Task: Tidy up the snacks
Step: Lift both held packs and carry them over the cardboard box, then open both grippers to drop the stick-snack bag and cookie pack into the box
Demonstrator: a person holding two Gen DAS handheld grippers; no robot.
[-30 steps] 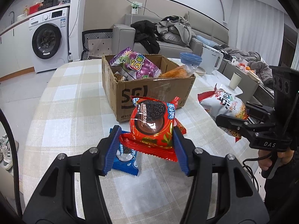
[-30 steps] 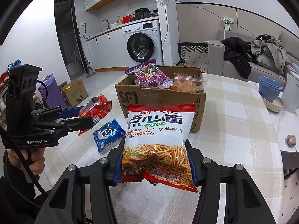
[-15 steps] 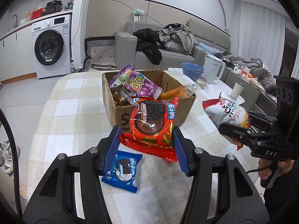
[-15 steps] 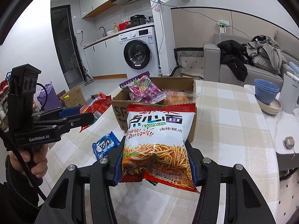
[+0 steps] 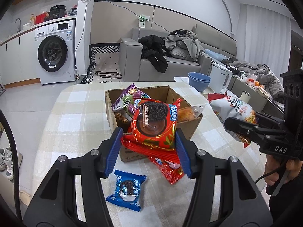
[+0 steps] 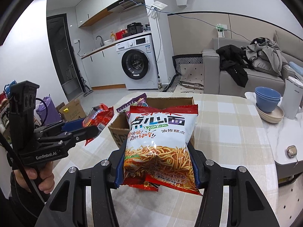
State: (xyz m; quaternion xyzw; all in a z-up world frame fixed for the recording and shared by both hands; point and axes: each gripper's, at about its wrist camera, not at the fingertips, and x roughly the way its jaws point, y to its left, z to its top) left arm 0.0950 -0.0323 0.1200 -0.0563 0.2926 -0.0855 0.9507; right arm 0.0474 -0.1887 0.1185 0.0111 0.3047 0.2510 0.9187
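left claw (image 5: 149, 141) clamps a red cookie pack (image 5: 154, 124) — right claw (image 6: 157, 167) grips a noodle snack bag (image 6: 161, 140) — above the cardboard box (image 5: 189, 126).

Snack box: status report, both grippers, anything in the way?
Left gripper shut on red cookie pack. Right gripper shut on noodle bag. Cardboard box ahead, partly filled.

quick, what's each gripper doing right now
Left gripper: shut on the red cookie pack.
Right gripper: shut on the noodle snack bag.
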